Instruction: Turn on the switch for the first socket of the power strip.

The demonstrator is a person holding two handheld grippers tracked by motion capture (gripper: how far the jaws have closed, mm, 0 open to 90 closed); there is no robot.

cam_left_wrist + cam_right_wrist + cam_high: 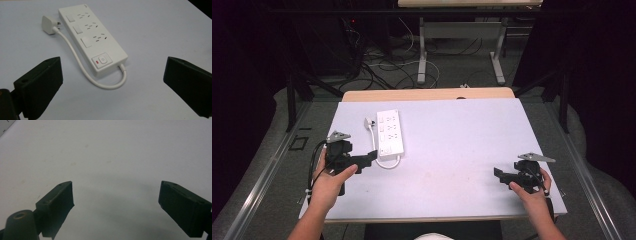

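- Where the high view looks down on the worktop (452, 150), a white power strip (390, 132) lies lengthwise in the left half, nearer the far edge than the near one, with its sockets facing up.
- Its white cable (388, 164) loops out of the near end, and its plug (369, 121) lies just beside the strip's far left side.
- Left gripper (371, 157) sits near the worktop's left edge, jaws spread and pointing at the strip's near end, just beside it; a hand holds it from behind.
- Right gripper (498, 173) sits near the right edge toward the near corner, well apart from the strip, also held by a hand.
- Beyond the pale worktop, a wooden strip runs along the far edge, then a grey floor with tangled cables and the legs of another table; the surroundings are dark.
- Seen from the left gripper view, the power strip (92, 37) shows three rows of sockets, each with a square switch, and a main button with a red mark at the near end; the cable (100, 81) curls between the wide-apart jaws, the plug (49, 24) lies on its side.
- Seen from the right gripper view, the jaws stand wide apart over bare, faintly speckled worktop (112, 157).
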